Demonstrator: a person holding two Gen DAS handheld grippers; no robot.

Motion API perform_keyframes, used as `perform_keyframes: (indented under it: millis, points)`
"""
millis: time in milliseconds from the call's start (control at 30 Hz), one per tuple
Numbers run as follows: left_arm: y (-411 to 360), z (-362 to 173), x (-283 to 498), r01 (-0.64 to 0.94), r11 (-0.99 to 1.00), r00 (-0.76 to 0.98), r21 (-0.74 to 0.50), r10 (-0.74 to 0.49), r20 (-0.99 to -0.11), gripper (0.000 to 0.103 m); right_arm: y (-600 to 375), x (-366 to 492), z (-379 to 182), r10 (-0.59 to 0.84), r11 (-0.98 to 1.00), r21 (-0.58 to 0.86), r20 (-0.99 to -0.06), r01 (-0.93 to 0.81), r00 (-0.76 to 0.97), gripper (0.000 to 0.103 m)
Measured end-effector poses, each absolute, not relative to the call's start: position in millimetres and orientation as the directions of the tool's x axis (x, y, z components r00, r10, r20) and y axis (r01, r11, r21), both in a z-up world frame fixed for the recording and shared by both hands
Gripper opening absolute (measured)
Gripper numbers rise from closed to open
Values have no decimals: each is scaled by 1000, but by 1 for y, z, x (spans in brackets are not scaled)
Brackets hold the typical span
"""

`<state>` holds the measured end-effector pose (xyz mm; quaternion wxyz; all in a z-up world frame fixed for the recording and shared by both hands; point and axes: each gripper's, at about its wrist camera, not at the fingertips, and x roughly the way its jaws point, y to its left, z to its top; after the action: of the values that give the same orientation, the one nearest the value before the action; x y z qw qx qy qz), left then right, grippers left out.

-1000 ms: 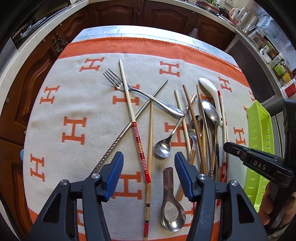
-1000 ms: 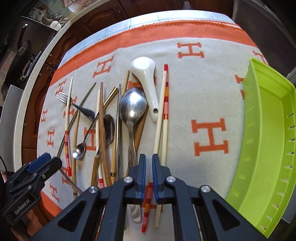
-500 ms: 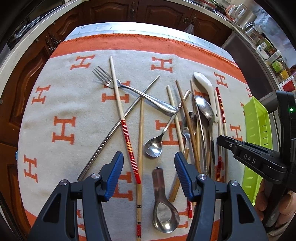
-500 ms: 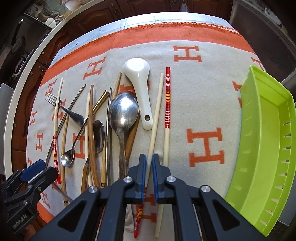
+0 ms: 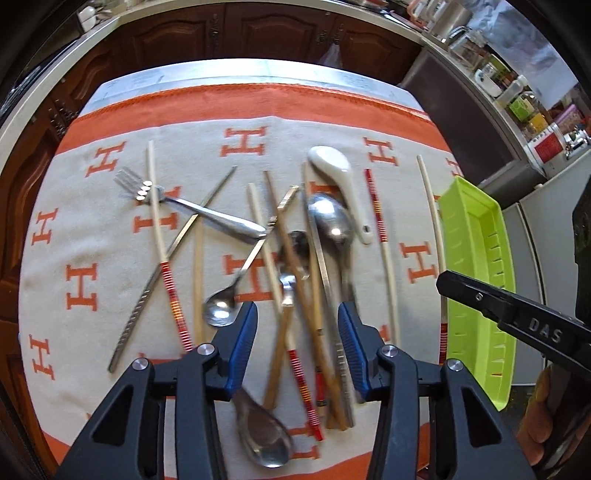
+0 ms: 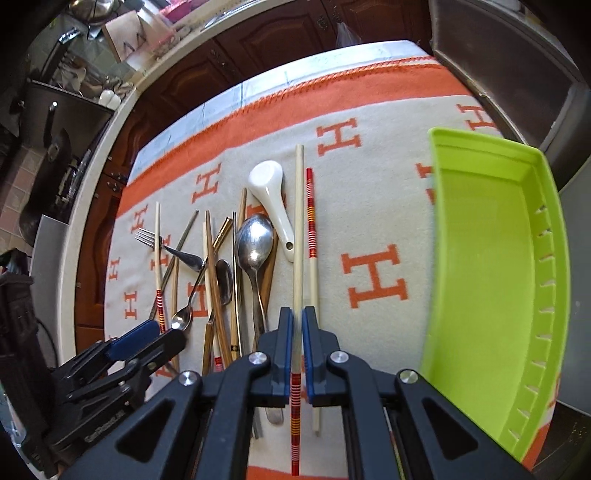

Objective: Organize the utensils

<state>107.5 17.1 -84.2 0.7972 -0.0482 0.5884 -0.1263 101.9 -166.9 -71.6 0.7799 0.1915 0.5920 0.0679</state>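
My right gripper (image 6: 298, 325) is shut on a cream chopstick with a red-striped end (image 6: 297, 229) and holds it lifted off the cloth; it also shows in the left wrist view (image 5: 432, 229), beside the green tray (image 5: 476, 266). My left gripper (image 5: 297, 332) is open over a pile of chopsticks and spoons (image 5: 314, 295). A white ceramic spoon (image 6: 271, 195), a large steel spoon (image 6: 255, 243), a fork (image 5: 188, 206) and a second red-striped chopstick (image 6: 311, 229) lie on the cloth.
An orange and cream cloth (image 6: 373, 206) with H marks covers the table. The green tray (image 6: 491, 280) stands at the right edge and holds nothing. Dark wood cabinets (image 5: 258, 33) stand behind. A steel soup spoon (image 5: 264, 439) lies near the front edge.
My right gripper has lifted one cream chopstick off the cloth and swung it right, toward the green tray. My left gripper has shifted right over the pile, still open.
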Motion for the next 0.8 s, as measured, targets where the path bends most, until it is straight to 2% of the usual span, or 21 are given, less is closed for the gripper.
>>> perform_keyframes:
  millis: [233,433,467,533,633,800]
  points:
    - [-32,-81,112,213,944,286,-254,-308,-907,44,-217,75,-51,285,910,364,-897,198,337,5]
    - [-65,-100,119,210,951,281,-228,-282,-917,44,-258,61,-62,152,933,242,-935,266,320,5]
    - [-68,-104,120,208,949,274,-237,-289,-917,43,-264,60,-66,139,937,227,-940,267,313,6]
    - [-76,-112,122,208,950,261,-233,-283,-923,35,-267,59,-71,119,945,199,-949,260,292,6]
    - [-80,-121,126,186,961,270,-204,-249,-930,35,-269,54,-74,85,951,166,-951,261,297,6]
    - [-86,-133,127,161,967,269,-200,-238,-934,31,-262,44,-69,122,951,201,-942,236,311,6]
